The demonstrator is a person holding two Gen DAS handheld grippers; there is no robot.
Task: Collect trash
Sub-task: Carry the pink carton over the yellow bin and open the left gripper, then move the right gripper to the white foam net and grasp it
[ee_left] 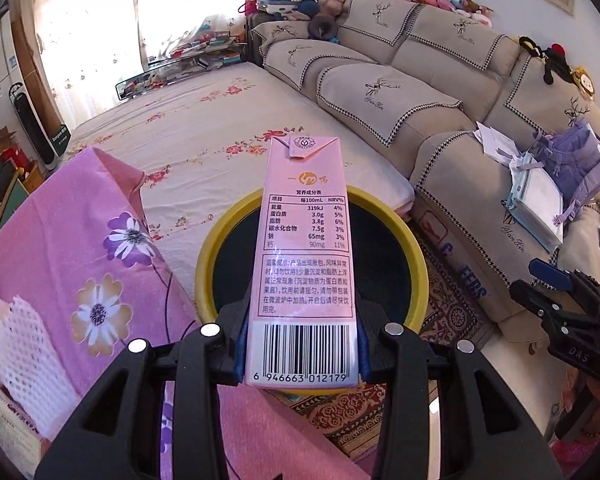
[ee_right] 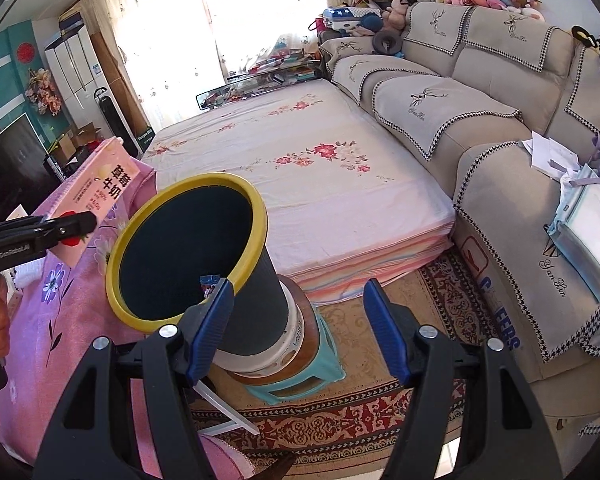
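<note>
You had the pink milk carton (ee_left: 302,264) clamped between the fingers of your left gripper (ee_left: 302,354), gripped near its barcode end and held above the yellow-rimmed bin (ee_left: 220,240) — the dark mouth showed just behind it. To finish the drop well, I judged you should centre the carton's far end over the opening before letting go, since the bin (ee_right: 188,256) leaned on a stack of tubs atop a small teal stool (ee_right: 300,376) and a knock on the rim could tip it. Your right gripper (ee_right: 298,328) hung near the bin's side with its fingers apart and nothing between them, ready to steady that rim. The carton's back face carried a Chinese nutrition table — 319kJ, 3.0g, 3.8g, 7.5g, 65mg per 100mL — and the barcode 6 946663 012179. From the right wrist view its front read 草莓牛奶, and the left gripper's body said GenRobot.AI.
</note>
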